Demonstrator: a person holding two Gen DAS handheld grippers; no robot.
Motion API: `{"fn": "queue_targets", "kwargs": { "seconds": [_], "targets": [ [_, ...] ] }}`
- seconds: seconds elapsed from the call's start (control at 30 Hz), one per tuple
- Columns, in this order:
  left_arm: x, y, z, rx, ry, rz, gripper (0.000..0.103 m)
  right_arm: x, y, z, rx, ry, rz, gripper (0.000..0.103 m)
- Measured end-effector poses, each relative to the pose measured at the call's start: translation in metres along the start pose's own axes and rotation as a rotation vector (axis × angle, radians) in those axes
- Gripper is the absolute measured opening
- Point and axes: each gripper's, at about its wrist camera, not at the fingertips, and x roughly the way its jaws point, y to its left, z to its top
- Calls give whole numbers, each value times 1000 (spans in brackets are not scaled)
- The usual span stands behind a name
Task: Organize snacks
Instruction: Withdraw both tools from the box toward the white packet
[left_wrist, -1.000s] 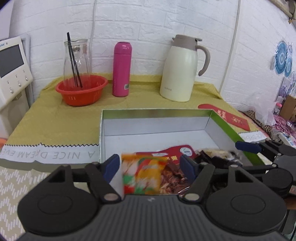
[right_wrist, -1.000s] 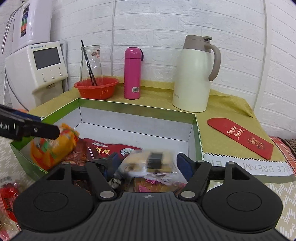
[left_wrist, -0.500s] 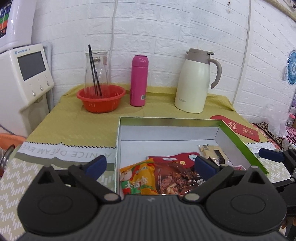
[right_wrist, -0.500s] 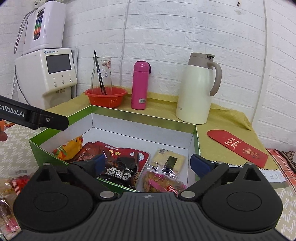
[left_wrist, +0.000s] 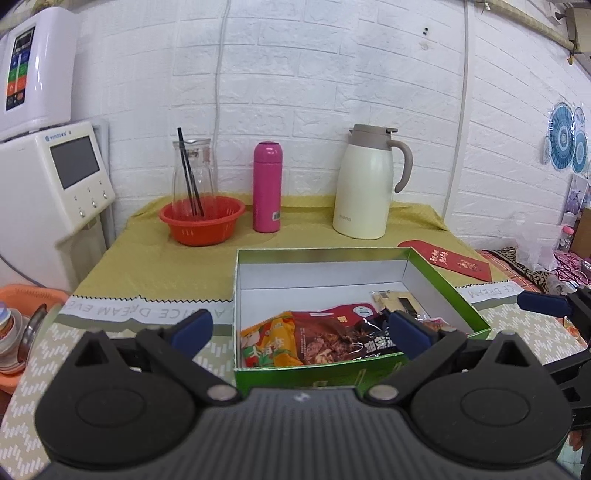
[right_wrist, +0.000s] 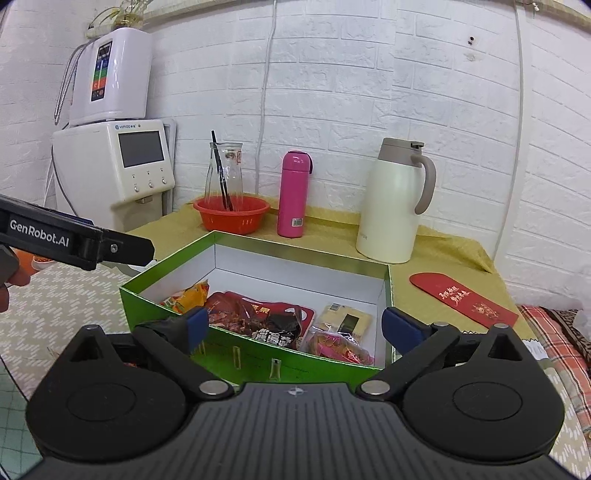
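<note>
A white brick-pattern wall (left_wrist: 332, 74) closes the far side of the room, and a white water dispenser with a dark screen (left_wrist: 55, 184) stands at far left beside the table. The table wears an olive-yellow cloth (left_wrist: 147, 258) at the far end and a pale patterned mat (right_wrist: 55, 302) nearer. In the middle of it sits an open green cardboard box with a white lining (left_wrist: 443, 284); the snack packets lie inside, bunched toward its near wall: an orange-yellow packet (left_wrist: 269, 343) at left, a dark red meat-print packet (left_wrist: 325, 339) touching it, a pale yellow packet (right_wrist: 345, 317) and a pink-wrapped packet (right_wrist: 340, 349) at right. Along the far wall stand a cream thermal jug with a taupe handle (left_wrist: 365, 188), a pink cylindrical flask (left_wrist: 266, 188), and a red plastic basket (left_wrist: 202, 219) holding a clear glass carafe (left_wrist: 192, 170). A red paper envelope (left_wrist: 447, 258) lies flat right of the box. The left gripper (left_wrist: 299, 328) and right gripper (right_wrist: 295, 326) both hover near the box's near edge, fingers spread wide and holding nothing.
</note>
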Motion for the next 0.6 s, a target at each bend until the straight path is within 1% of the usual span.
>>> {"fn": "queue_targets", "kwargs": {
  "seconds": [0.13, 0.27, 0.43, 0.53, 0.6],
  "targets": [
    [-26, -7, -6, 23, -22, 1, 101, -22, 9, -1, 2, -5, 4, 103],
    [-52, -10, -17, 21, -30, -21, 101, -45, 15, -6, -7, 0, 10, 103],
    [-76, -9, -40, -5, 4, -45, 101, -74, 15, -21, 17, -2, 35, 103],
    [-83, -10, -58, -6, 19, -58, 101, -83, 12, -35, 31, 7, 49, 103],
    [-86, -9, -72, -21, 45, -73, 101, -85, 11, -45, 32, 25, 60, 103]
  ]
}}
